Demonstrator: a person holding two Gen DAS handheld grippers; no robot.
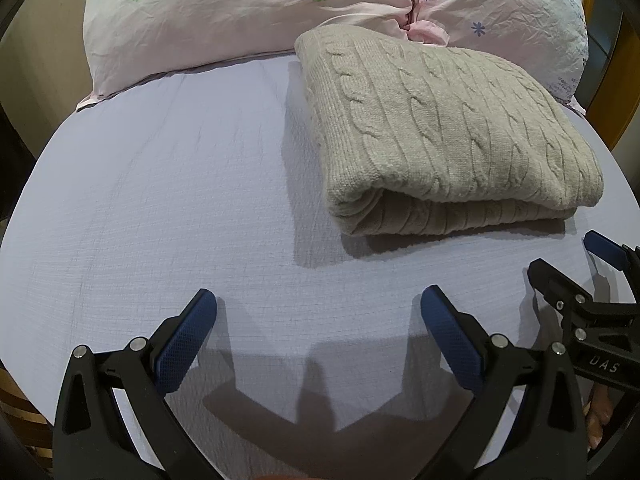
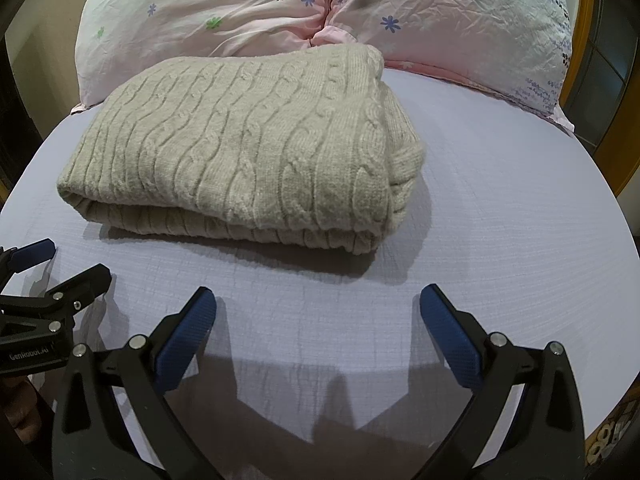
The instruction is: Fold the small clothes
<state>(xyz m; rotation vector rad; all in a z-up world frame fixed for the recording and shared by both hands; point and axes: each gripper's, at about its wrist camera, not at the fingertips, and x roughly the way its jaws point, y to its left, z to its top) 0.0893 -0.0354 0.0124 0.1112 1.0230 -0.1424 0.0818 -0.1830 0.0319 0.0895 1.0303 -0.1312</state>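
A beige cable-knit sweater [image 1: 440, 128] lies folded into a thick rectangle on the lilac bed sheet [image 1: 180, 200]; it also shows in the right wrist view [image 2: 248, 148]. My left gripper [image 1: 318, 300] is open and empty, a little in front of the sweater and to its left. My right gripper [image 2: 318, 300] is open and empty, just in front of the sweater's near folded edge. Each gripper shows at the edge of the other's view: the right gripper [image 1: 568, 268] and the left gripper [image 2: 68, 264].
Two pink floral pillows [image 1: 248, 12] [image 2: 460, 24] lie against the head of the bed behind the sweater. A wooden bed frame [image 1: 612, 92] runs along the right side. The sheet's edge drops off at the left and right.
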